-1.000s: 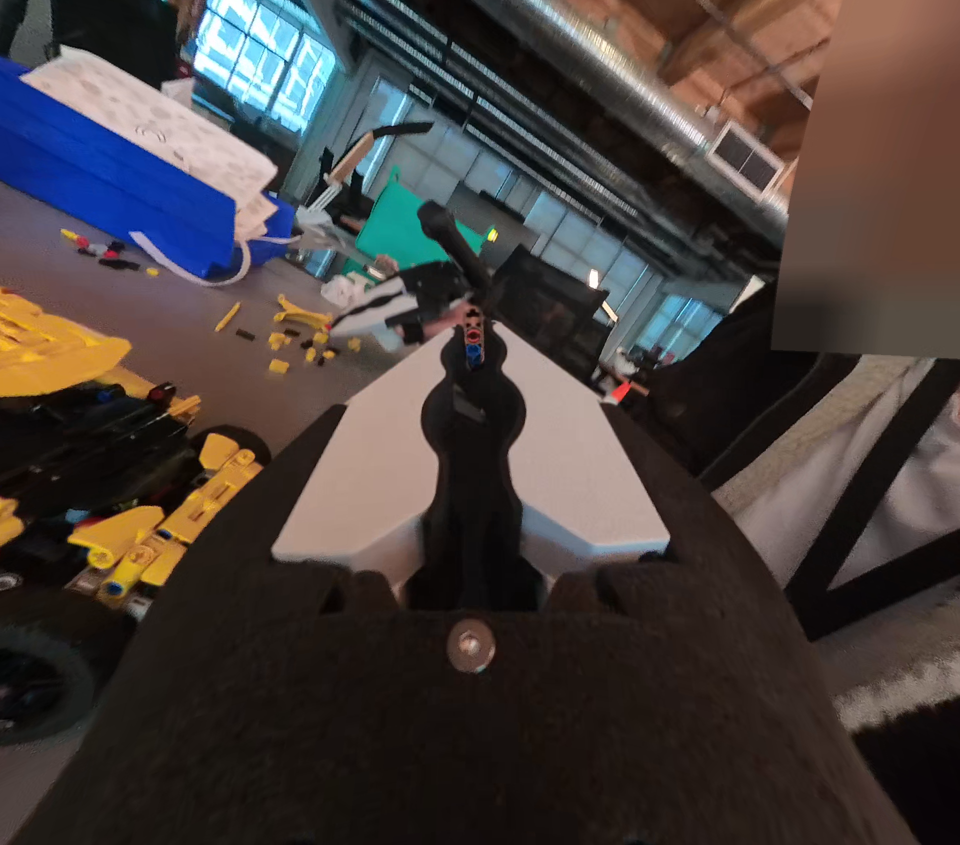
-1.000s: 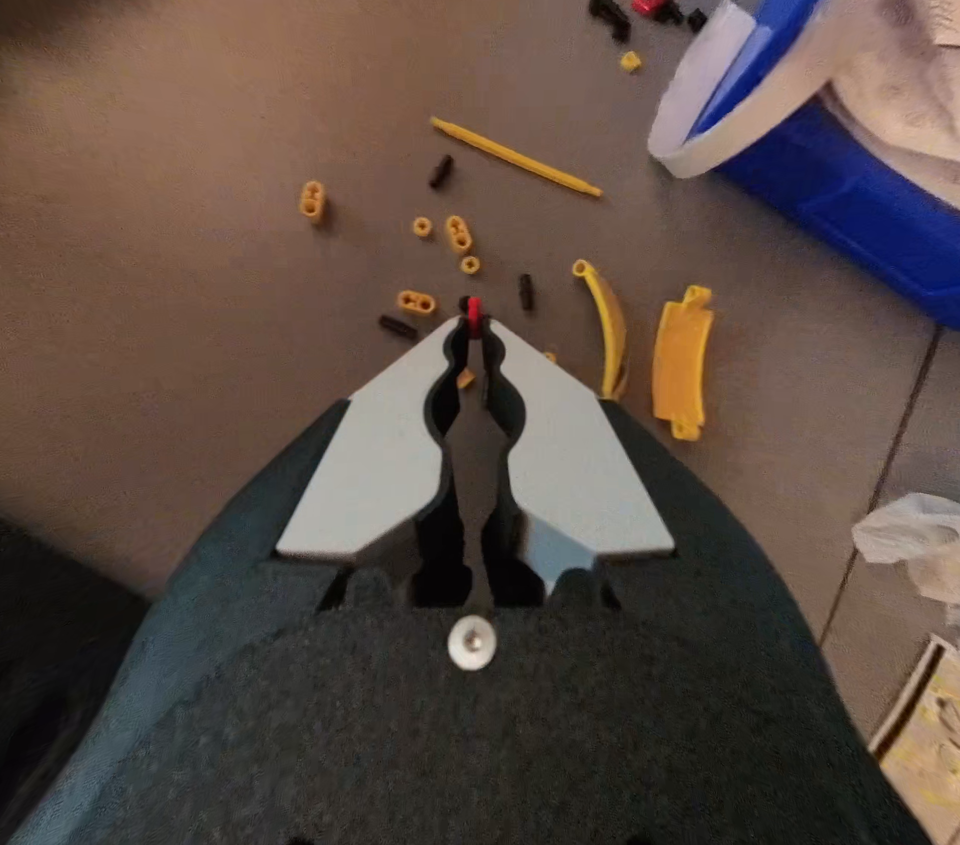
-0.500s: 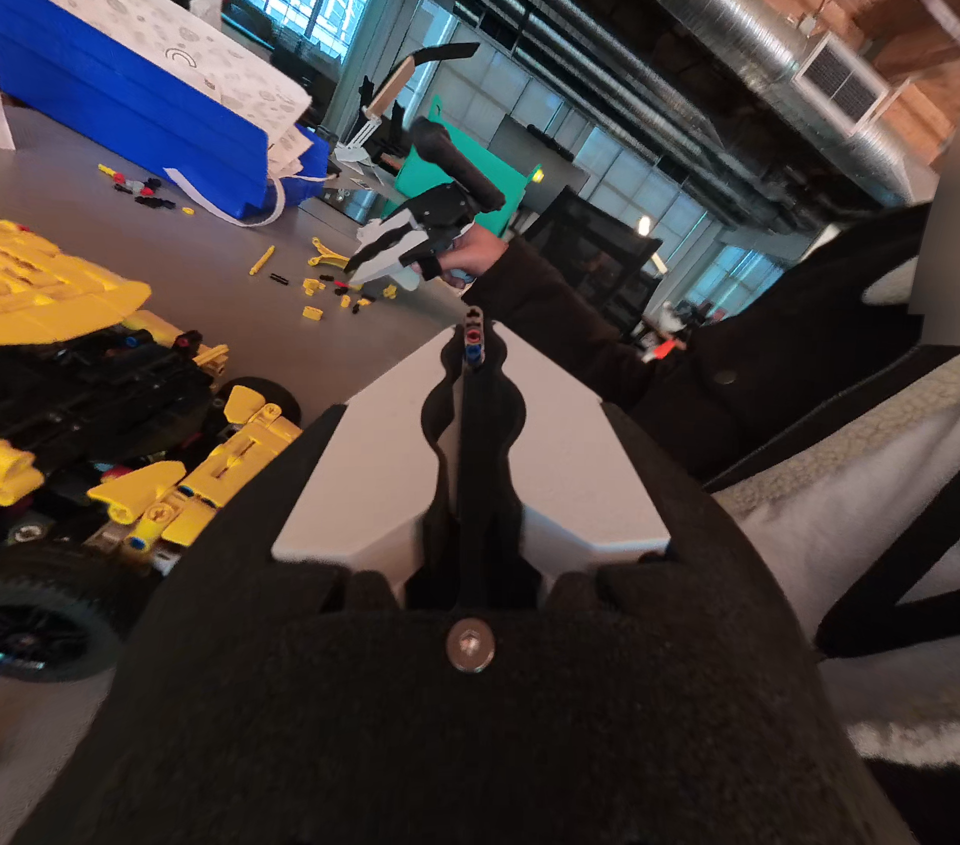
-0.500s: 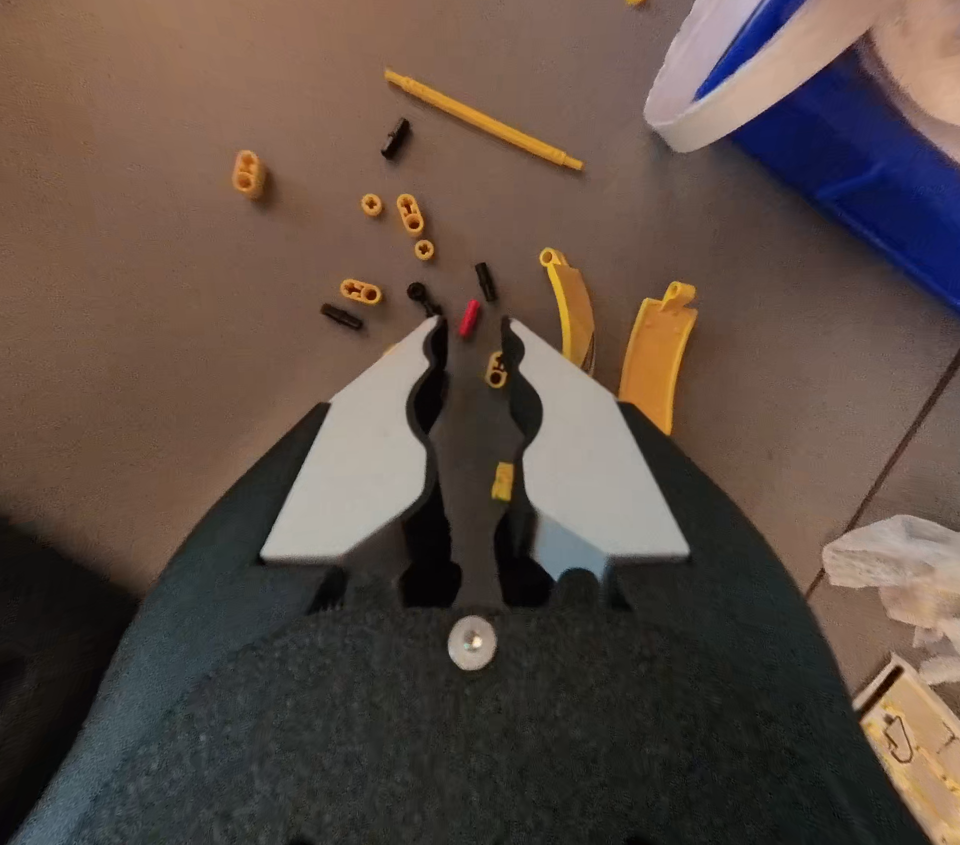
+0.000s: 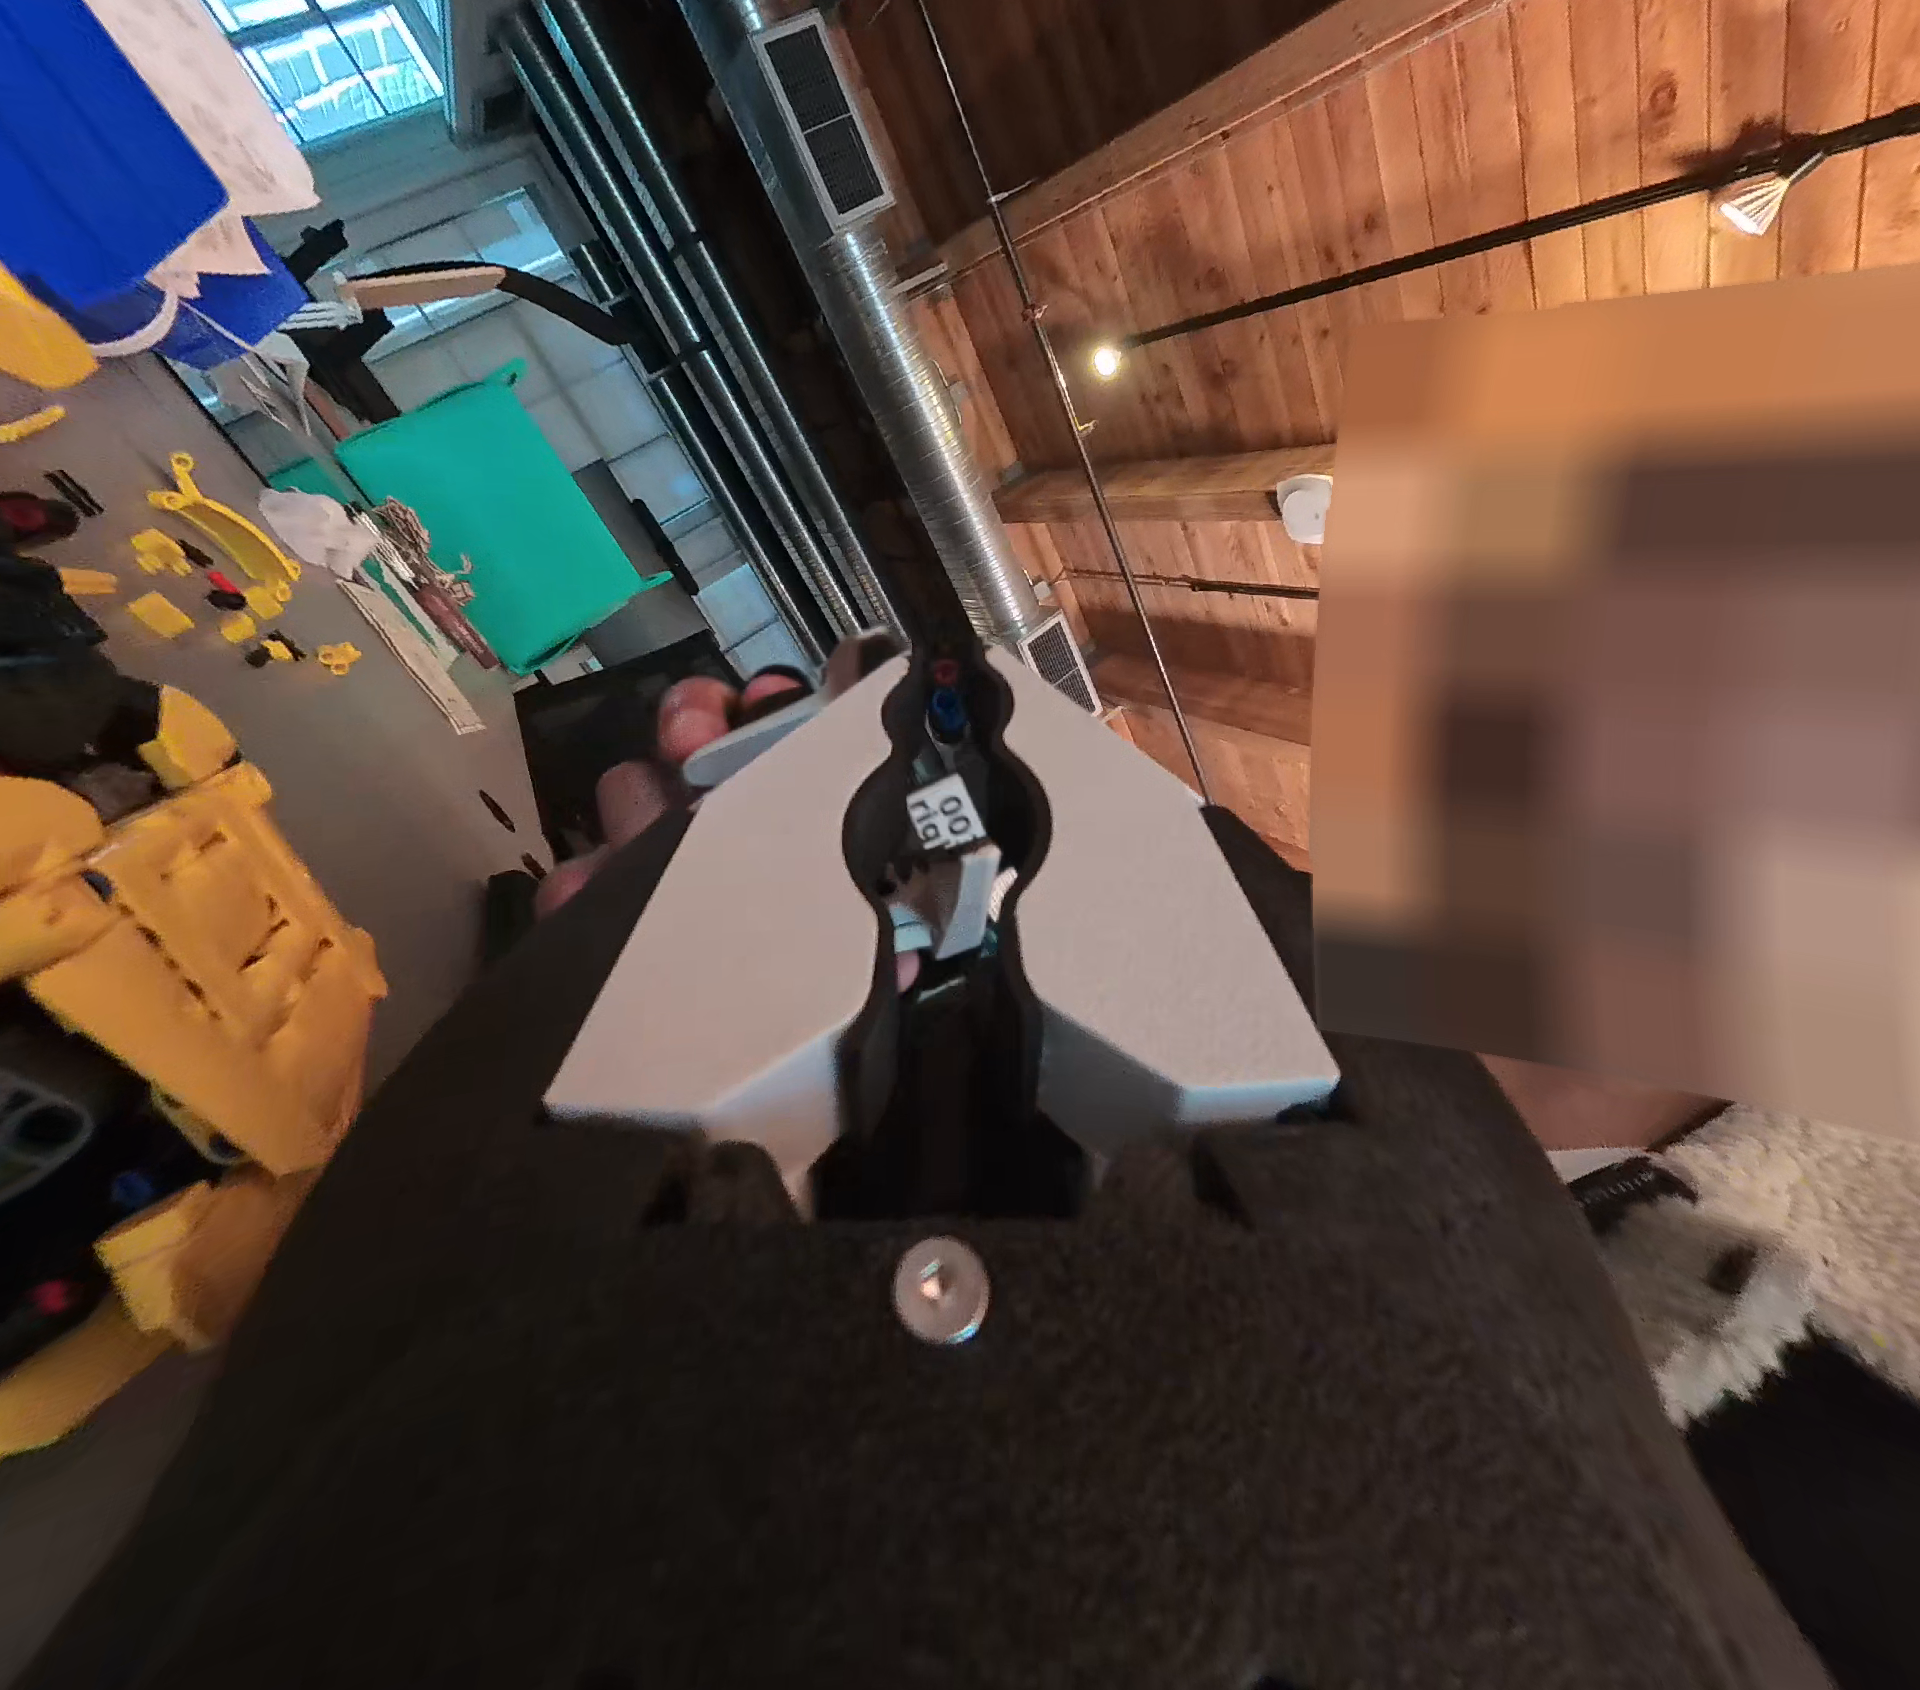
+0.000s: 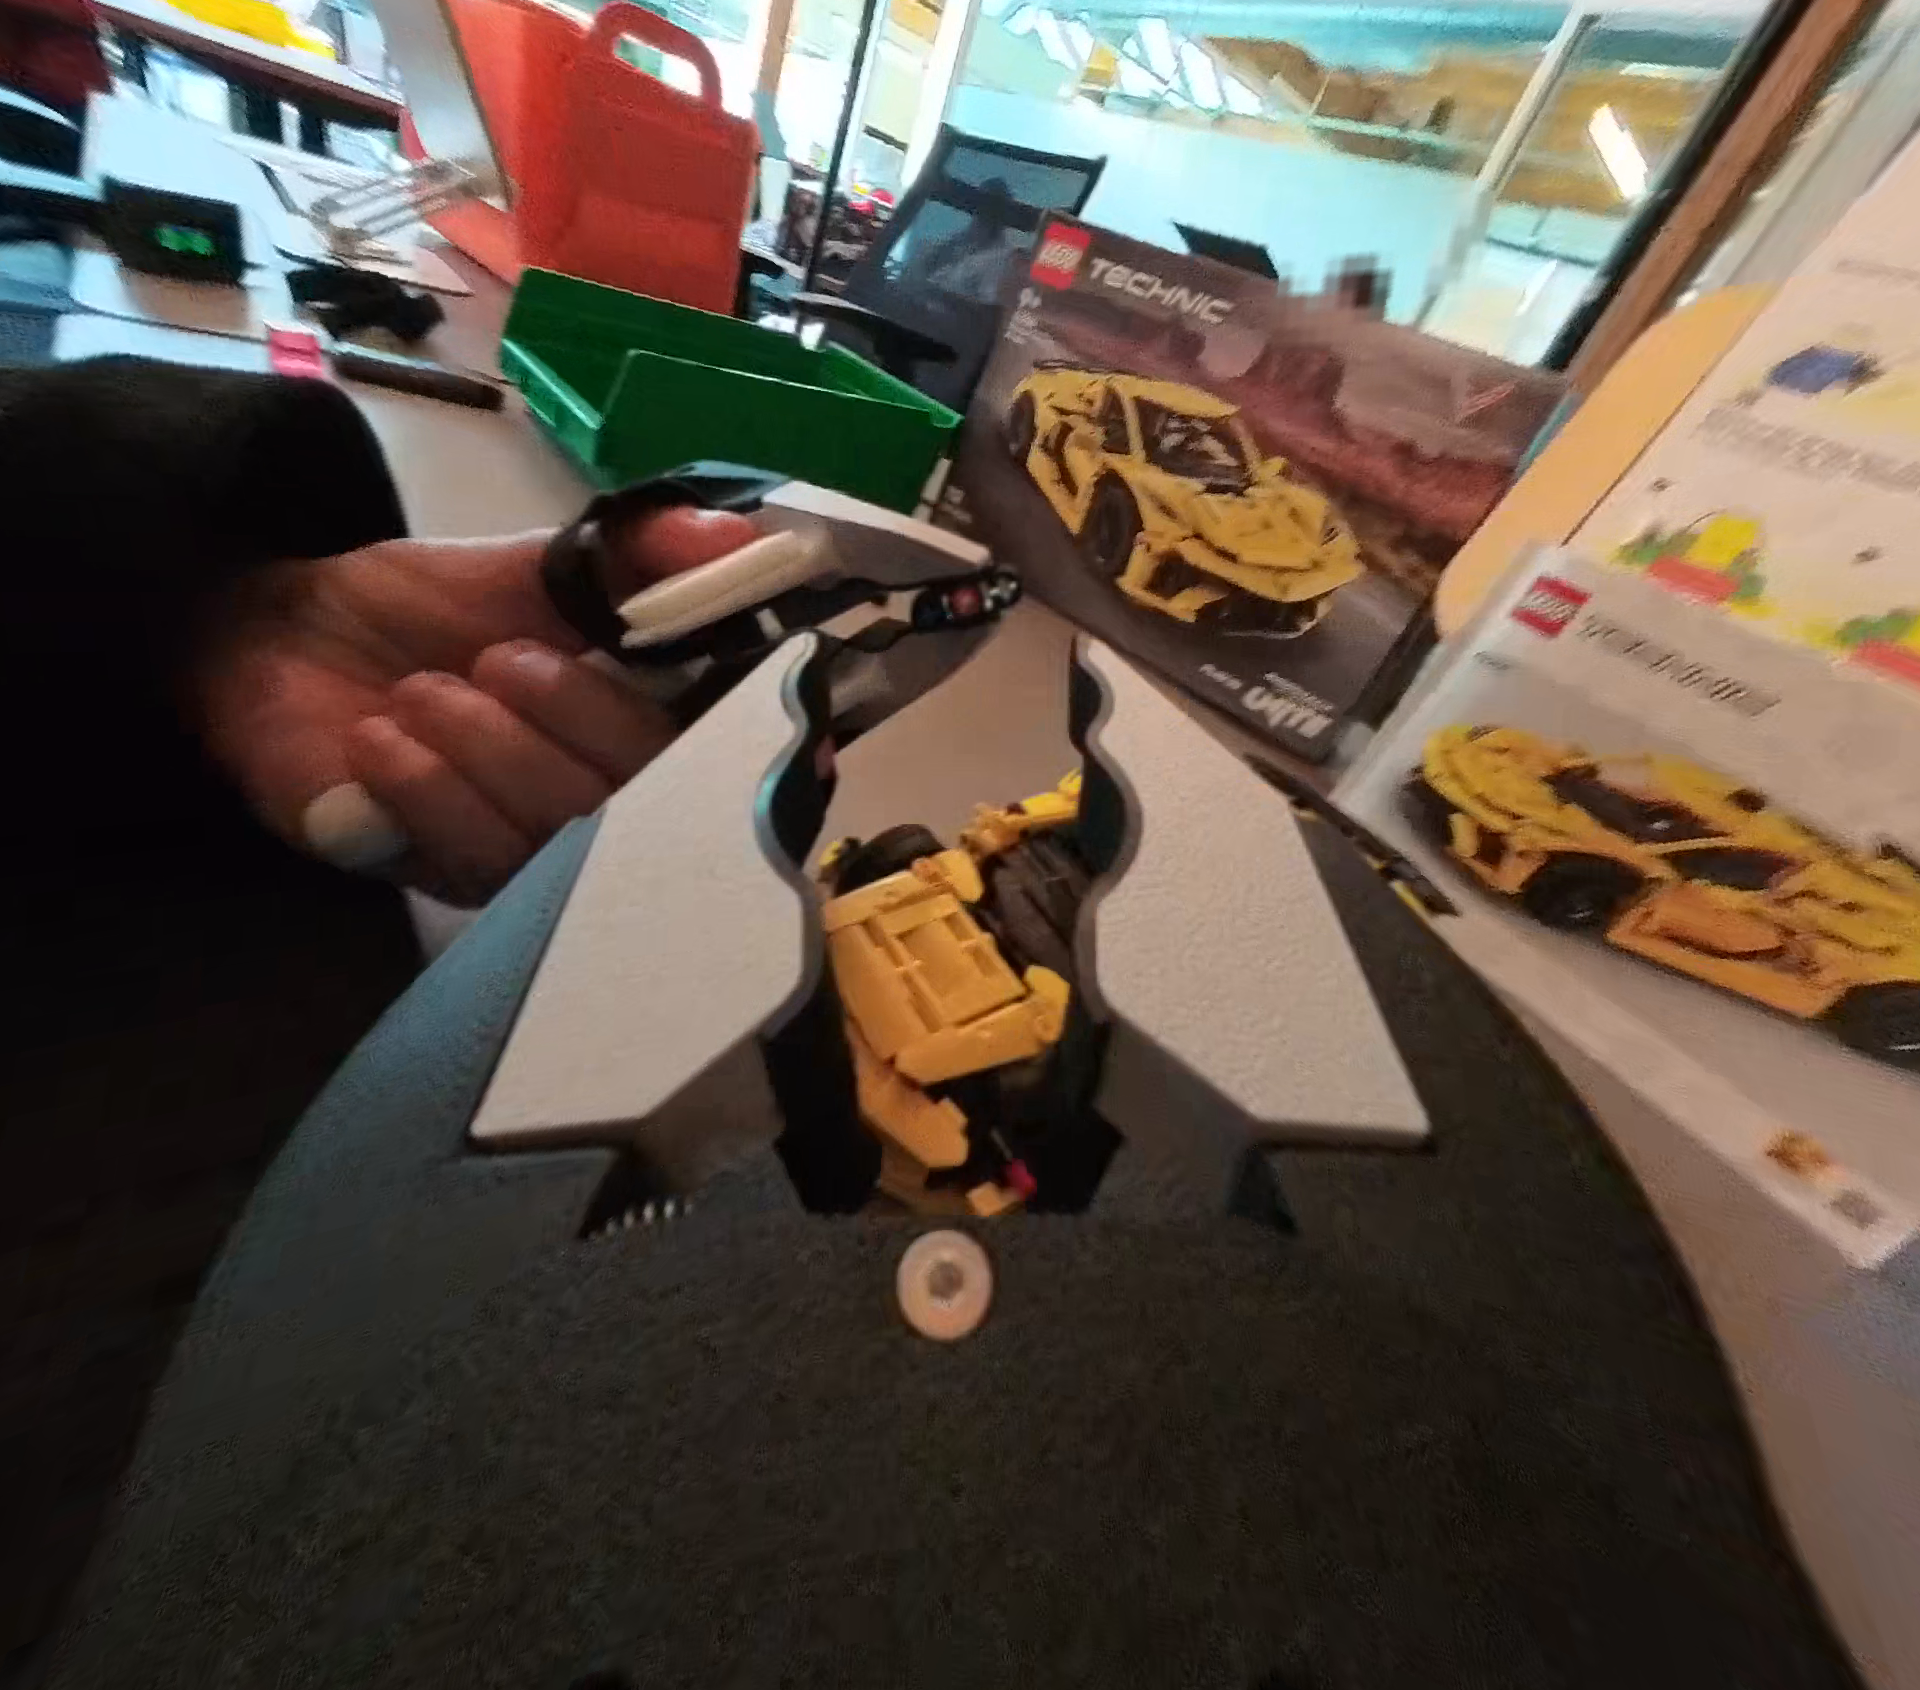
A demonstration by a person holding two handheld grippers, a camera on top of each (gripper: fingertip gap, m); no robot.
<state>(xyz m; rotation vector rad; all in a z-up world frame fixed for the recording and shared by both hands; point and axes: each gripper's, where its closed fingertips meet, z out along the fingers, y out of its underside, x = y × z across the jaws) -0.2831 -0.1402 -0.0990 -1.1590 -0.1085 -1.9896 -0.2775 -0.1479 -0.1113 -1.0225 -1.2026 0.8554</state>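
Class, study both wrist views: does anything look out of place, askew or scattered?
Yes. The yellow brick car lies tipped on its side between the open right gripper's fingers. Loose yellow and black pieces lie scattered over the grey table. The left gripper pinches a small red-and-blue piece.

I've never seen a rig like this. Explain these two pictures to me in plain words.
There is no robot. A person holds hand-worked tongs in each hand, and a camera on each looks along its two grey fingers. The left camera tilts up toward the ceiling. The left tongs are shut on a small piece with red and blue pins. The right tongs are open and hold nothing, and a yellow toy car shows between them. Loose yellow parts lie on the grey table.
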